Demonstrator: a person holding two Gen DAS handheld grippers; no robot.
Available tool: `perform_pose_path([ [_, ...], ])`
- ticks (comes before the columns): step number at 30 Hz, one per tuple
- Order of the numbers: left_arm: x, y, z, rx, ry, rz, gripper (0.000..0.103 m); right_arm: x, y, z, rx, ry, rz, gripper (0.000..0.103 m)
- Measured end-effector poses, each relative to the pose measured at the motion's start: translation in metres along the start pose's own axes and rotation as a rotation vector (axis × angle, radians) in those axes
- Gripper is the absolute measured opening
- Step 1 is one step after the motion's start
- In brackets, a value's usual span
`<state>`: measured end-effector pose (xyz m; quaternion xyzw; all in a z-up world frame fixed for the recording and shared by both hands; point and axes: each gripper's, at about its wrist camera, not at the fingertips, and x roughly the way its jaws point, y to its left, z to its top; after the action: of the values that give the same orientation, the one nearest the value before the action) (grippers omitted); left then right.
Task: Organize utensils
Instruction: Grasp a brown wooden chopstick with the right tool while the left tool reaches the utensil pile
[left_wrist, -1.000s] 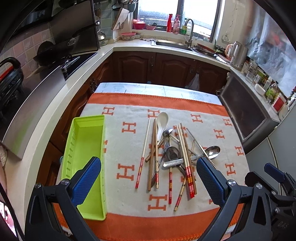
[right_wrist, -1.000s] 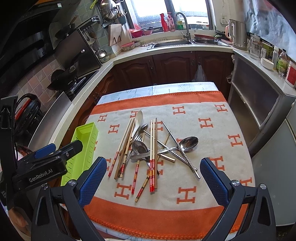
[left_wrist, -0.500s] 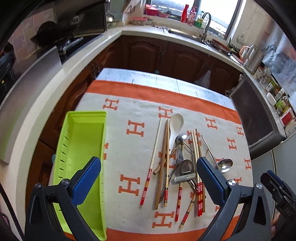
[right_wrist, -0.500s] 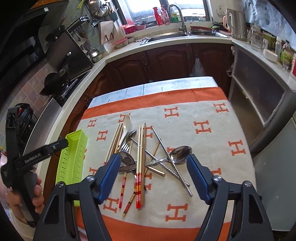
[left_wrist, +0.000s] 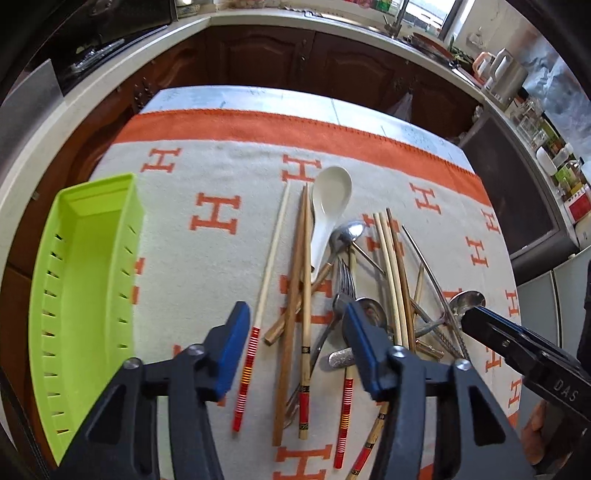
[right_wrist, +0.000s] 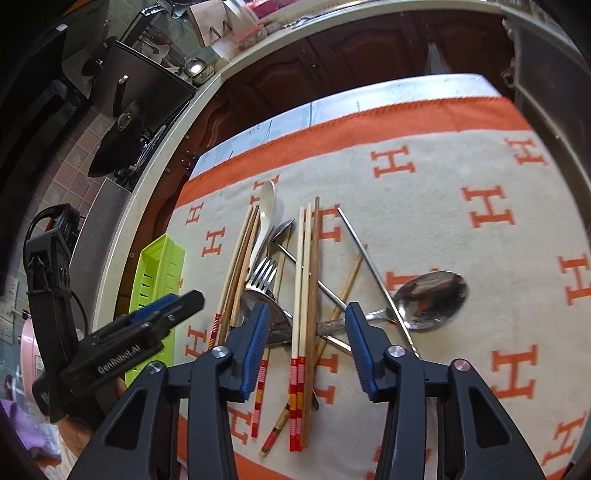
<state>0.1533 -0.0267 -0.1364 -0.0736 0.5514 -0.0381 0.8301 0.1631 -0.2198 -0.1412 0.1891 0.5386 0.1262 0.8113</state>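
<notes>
Blue ribbed pads lined both tools. The left tool (left_wrist: 295, 354) hung low over the near ends of the pile, its jaws closing with several wooden chopsticks (left_wrist: 295, 295) lying between them but no pad pressing on any. The right tool (right_wrist: 304, 343) hung likewise over three light chopsticks with red-banded ends (right_wrist: 301, 295), jaws closing, pads clear of them on both sides.

The heap of utensils lay on a cream towel with orange H marks and an orange border (left_wrist: 229, 162) that covered the bench. In the heap a steel fork (right_wrist: 263, 275), a white ceramic spoon (left_wrist: 328, 206) and a large steel spoon (right_wrist: 432, 299) crossed the chopsticks; one pale chopstick (left_wrist: 271, 254) lay apart along the heap's left edge.

Left of the heap a bare strip of towel ran to the lime-green slotted plastic tray (left_wrist: 85, 280), which sat at the towel's left edge, close to the bench's edge. Right of the large steel spoon the towel stayed bare out to its border. Beyond the far orange border a pale strip of bench (left_wrist: 258, 98) showed, then dark wooden cabinets (left_wrist: 295, 55).
</notes>
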Motion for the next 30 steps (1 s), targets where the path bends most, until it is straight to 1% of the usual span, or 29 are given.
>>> perform_pose_path([
  [1, 0.003, -0.001, 0.0, -0.002, 0.005, -0.006, 0.042, 0.006, -0.001, 0.001, 0.002, 0.007, 0.01, 0.041],
  [3, 0.007, -0.002, 0.001, 0.003, 0.009, -0.013, 0.039, 0.02, -0.001, 0.002, -0.001, 0.018, 0.025, 0.038],
  [8, 0.008, -0.006, 0.007, 0.016, -0.006, -0.023, 0.038, 0.054, -0.005, 0.006, 0.002, 0.058, 0.041, 0.024],
  [14, 0.009, -0.01, 0.014, 0.011, -0.011, -0.039, 0.038, 0.076, -0.007, 0.006, 0.02, 0.092, 0.069, 0.024],
  [17, 0.012, -0.011, 0.017, 0.005, -0.003, -0.054, 0.038, 0.088, -0.009, 0.007, 0.041, 0.108, 0.099, 0.023],
  [19, 0.013, -0.014, 0.019, 0.008, 0.001, -0.068, 0.038, 0.095, -0.01, 0.006, 0.055, 0.118, 0.124, 0.017],
  [21, 0.015, -0.018, 0.021, 0.016, 0.003, -0.076, 0.038, 0.097, -0.013, 0.005, 0.069, 0.116, 0.146, 0.008],
  [25, 0.02, -0.029, 0.025, 0.039, 0.015, -0.105, 0.038, 0.092, -0.007, 0.002, 0.052, 0.09, 0.149, 0.008],
  [30, 0.035, -0.038, 0.029, 0.027, 0.054, -0.141, 0.038, 0.076, -0.009, -0.001, 0.091, 0.047, 0.151, 0.008],
])
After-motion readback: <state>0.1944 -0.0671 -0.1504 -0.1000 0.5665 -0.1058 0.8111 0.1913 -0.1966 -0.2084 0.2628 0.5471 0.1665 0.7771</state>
